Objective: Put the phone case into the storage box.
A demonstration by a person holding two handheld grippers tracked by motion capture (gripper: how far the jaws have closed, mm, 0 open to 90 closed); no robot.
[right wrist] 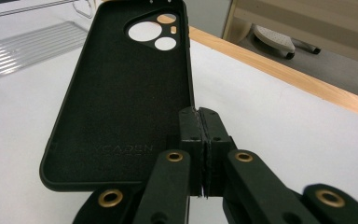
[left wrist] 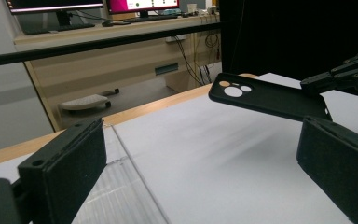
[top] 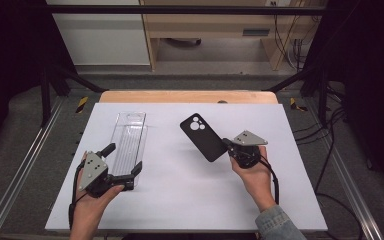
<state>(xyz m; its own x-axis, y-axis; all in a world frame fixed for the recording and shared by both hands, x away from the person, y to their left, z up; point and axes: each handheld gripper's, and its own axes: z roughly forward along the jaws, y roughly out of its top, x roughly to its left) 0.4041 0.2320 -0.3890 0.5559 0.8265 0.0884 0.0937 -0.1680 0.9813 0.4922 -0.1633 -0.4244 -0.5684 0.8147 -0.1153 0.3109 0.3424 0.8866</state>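
Note:
A black phone case (top: 203, 136) with round camera cut-outs hangs tilted above the white sheet (top: 180, 200), right of centre. My right gripper (top: 228, 145) is shut on the case's side rim near its lower corner. In the right gripper view the pads (right wrist: 198, 122) pinch that rim, and the case's (right wrist: 126, 93) inner face looks up at the camera. A clear plastic tray (top: 129, 141) lies on the sheet at the left. My left gripper (top: 123, 160) hovers at the tray's near end, open and holding nothing. In the left gripper view the case (left wrist: 270, 98) floats beyond the wide-apart jaws.
The wooden table edge (top: 187, 96) runs along the back of the sheet. Black frame bars (top: 180, 10) cross above the far side, with a desk and cables behind. Metal rails (top: 25, 165) flank the table on both sides.

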